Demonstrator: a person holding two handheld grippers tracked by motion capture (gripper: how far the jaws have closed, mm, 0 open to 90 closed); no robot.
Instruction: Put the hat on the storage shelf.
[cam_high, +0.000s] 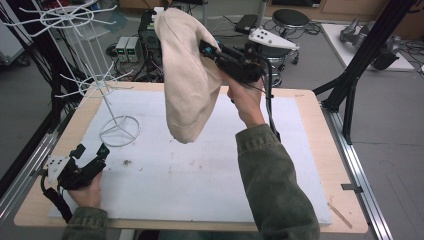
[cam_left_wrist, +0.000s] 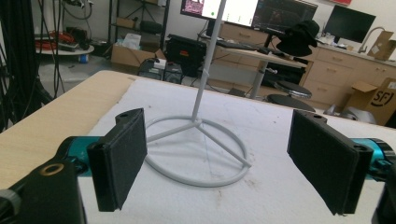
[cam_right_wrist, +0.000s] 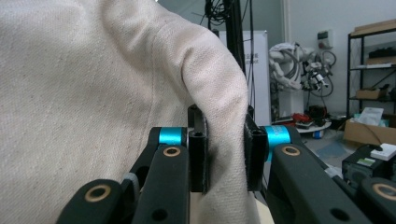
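Cloth bag (cam_high: 187, 75): you hold it up over the bench (cam_high: 305, 107), its long axis hanging near vertical, bottom clear of the white mat (cam_high: 200, 175).
Left hand-held gripper (cam_high: 90, 154): nearest you, at 8 o'clock, resting low, jaws spread wide, nothing between them.
Right hand-held gripper (cam_right_wrist: 225, 161): clamped on a fold of the bag's edge.
Rack (cam_high: 119, 131): at 10 o'clock, its prongs lie toward 9 o'clock from the bag; your right hand is likely the one to carry it there.
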